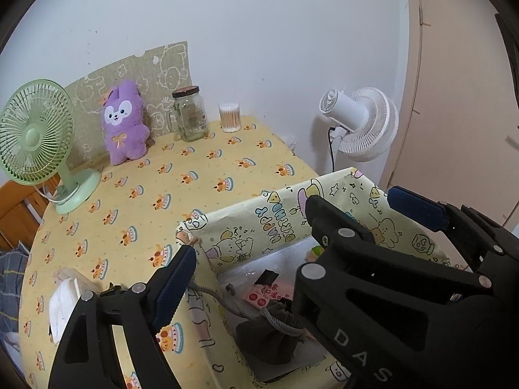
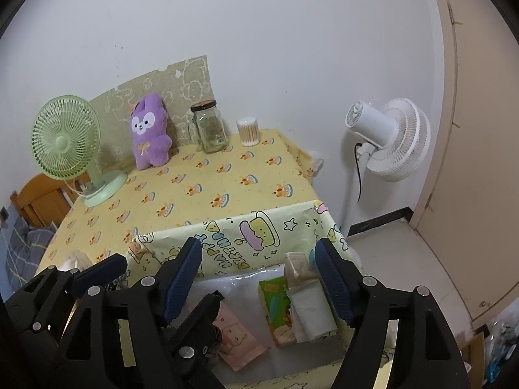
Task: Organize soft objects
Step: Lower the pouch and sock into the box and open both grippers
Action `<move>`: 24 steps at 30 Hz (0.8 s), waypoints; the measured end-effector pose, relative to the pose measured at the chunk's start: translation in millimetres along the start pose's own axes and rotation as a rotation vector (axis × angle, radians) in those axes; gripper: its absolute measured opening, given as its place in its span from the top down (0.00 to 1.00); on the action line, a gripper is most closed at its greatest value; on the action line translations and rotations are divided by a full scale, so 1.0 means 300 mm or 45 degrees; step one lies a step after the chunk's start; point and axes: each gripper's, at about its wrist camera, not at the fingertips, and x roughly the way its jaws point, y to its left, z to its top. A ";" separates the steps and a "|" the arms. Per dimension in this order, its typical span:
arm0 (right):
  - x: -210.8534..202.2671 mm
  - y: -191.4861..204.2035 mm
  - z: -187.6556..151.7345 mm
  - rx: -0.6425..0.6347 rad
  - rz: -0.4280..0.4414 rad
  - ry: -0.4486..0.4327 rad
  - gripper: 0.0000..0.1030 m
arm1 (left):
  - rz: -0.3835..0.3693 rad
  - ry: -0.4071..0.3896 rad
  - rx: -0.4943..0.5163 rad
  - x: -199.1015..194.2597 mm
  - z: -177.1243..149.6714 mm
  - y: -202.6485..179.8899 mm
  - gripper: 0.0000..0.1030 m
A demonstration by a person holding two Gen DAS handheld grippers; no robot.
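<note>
Both grippers, left [image 1: 246, 278] and right [image 2: 259, 278], hang spread and empty over the box [image 2: 227, 243] already holding a pouch [image 1: 275, 334], while the purple plush [image 1: 125, 123] sits unpacked by the wall.

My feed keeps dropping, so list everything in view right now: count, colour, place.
plush bunny: 1, purple, back of table against board
desk fan: 1, green, table's back left
glass jar: 1, clear, right of bunny
cotton swab tub: 1, clear, right of jar
standing fan: 1, white, floor beside table
storage box: 1, pale yellow cartoon print, near edge
drawstring pouch: 1, dark grey, inside box
tissue pack: 1, green, inside box
left gripper: jaws open, over box
right gripper: jaws open, over box
</note>
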 end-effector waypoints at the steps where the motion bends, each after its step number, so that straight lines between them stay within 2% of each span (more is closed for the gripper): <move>1: -0.005 0.004 0.000 -0.002 -0.003 -0.001 0.27 | 0.000 -0.004 0.000 -0.005 -0.001 0.002 0.16; 17: -0.113 0.098 0.009 -0.043 -0.017 -0.046 0.24 | 0.006 -0.085 -0.013 -0.128 -0.013 0.075 0.14; 24: -0.171 0.151 0.013 -0.049 -0.019 -0.077 0.17 | 0.024 -0.123 -0.015 -0.192 -0.021 0.114 0.12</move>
